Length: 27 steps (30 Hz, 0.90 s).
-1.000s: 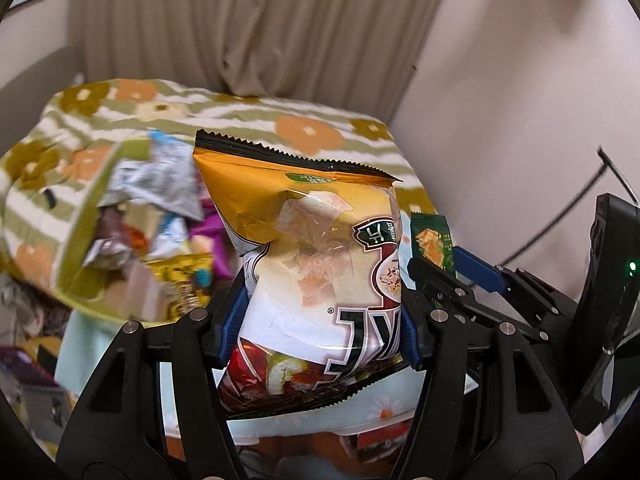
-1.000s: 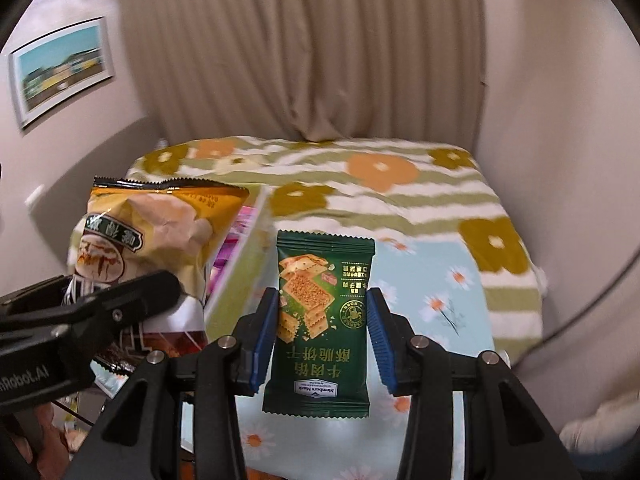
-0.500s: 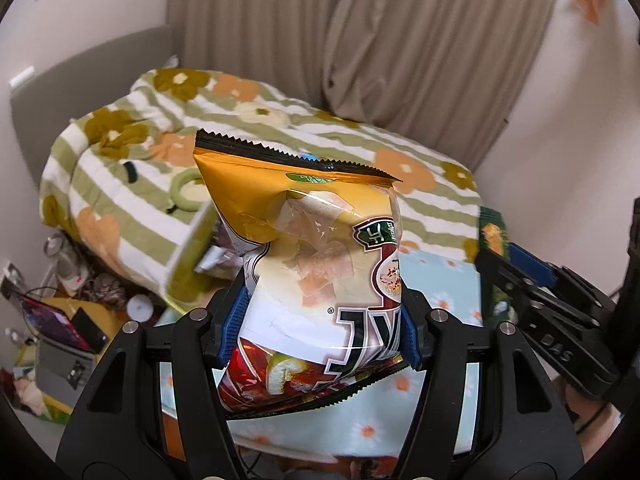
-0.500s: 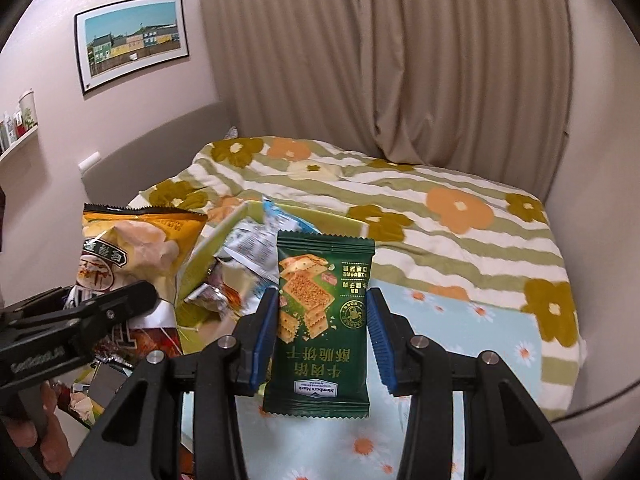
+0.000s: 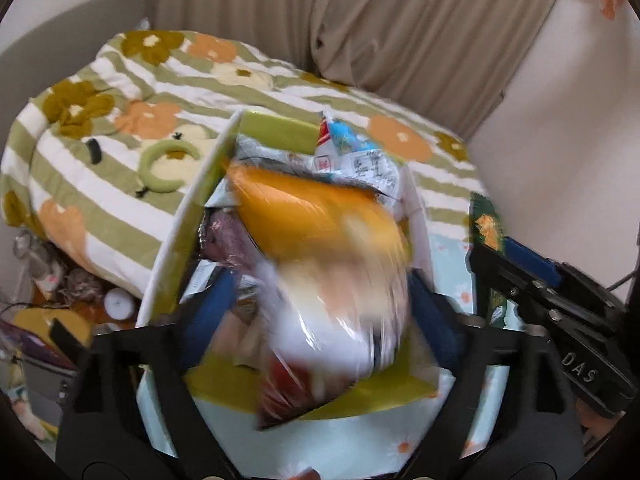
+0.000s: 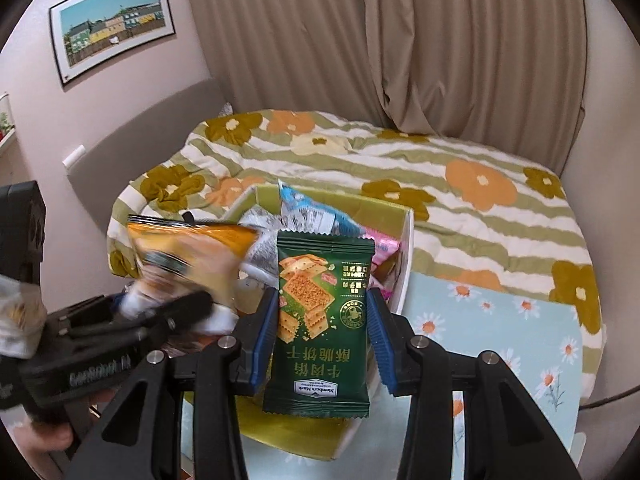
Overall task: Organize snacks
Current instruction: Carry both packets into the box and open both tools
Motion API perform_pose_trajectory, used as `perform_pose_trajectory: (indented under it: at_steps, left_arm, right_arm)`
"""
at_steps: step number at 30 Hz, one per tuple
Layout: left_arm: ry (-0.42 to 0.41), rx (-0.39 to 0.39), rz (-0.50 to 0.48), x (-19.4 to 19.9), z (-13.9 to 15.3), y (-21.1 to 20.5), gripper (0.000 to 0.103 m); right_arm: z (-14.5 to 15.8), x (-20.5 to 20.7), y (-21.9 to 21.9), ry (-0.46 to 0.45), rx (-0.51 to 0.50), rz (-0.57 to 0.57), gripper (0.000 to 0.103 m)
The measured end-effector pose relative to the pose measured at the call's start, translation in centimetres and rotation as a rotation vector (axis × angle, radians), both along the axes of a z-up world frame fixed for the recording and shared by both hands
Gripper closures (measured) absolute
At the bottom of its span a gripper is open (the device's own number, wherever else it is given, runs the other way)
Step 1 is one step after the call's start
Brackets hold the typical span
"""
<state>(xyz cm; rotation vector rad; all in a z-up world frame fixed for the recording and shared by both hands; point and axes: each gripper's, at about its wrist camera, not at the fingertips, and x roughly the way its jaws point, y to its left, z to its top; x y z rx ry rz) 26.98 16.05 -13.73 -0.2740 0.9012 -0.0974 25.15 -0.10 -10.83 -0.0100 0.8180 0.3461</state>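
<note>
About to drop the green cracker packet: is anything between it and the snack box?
Nothing blocks the way. The green cracker packet hangs over the box, whose open top holds loose snacks. The orange chip bag sits off to its left.

Two grippers (image 5: 316,312) (image 6: 316,324), one orange chip bag (image 5: 320,248), one green cracker packet (image 6: 320,320), one snack-filled box (image 6: 404,276).

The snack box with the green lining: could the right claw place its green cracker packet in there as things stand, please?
Probably yes. The right claw holds the green cracker packet just above the open snack box; only the orange chip bag, blurred at the left claw, crowds the left side.
</note>
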Motion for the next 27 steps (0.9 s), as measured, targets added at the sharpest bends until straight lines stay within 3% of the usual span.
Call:
perform_pose_trajectory:
  at_steps: [1,7,14,20,21,23,24,25,27]
  left_arm:
    - [0.005,0.004,0.003,0.0,-0.5,0.3,0.003]
    - [0.032,-0.007,0.030,-1.1,-1.9,2.7,0.002]
    - [0.015,-0.010,0.057,-2.9,-1.1,4.1,0.002]
    - [0.004,0.034,0.049,-3.0,-0.7,4.6,0.002]
    - [0.004,0.039,0.045,-3.0,-0.8,4.7,0.002]
    - [0.007,0.048,0.038,-3.0,-0.9,4.9,0.002]
    - [0.009,0.053,0.035,-2.9,-1.0,5.0,0.002]
    - [0.012,0.063,0.032,-2.8,-1.1,5.2,0.002]
    - [0.015,0.080,0.027,-2.8,-1.3,5.2,0.002]
  right_arm:
    - [-0.2,0.1,0.1,0.007,-0.007,-0.009,0.063]
    - [-1.5,0.1,0.5,0.040,-0.020,-0.026,0.063]
    - [-1.7,-0.2,1.1,0.053,-0.018,-0.009,0.063]
    - [-1.6,1.0,2.5,0.075,0.007,0.008,0.063]
    - [-1.8,1.5,2.6,0.088,0.024,-0.002,0.061]
    - [-2.3,2.1,2.7,0.119,0.050,-0.009,0.042]
    - [-2.5,2.2,2.7,0.125,0.054,-0.024,0.019]
    - [-2.5,2.1,2.8,0.117,0.052,-0.038,0.006]
    - [-2.5,1.6,2.7,0.093,0.050,-0.056,0.003]
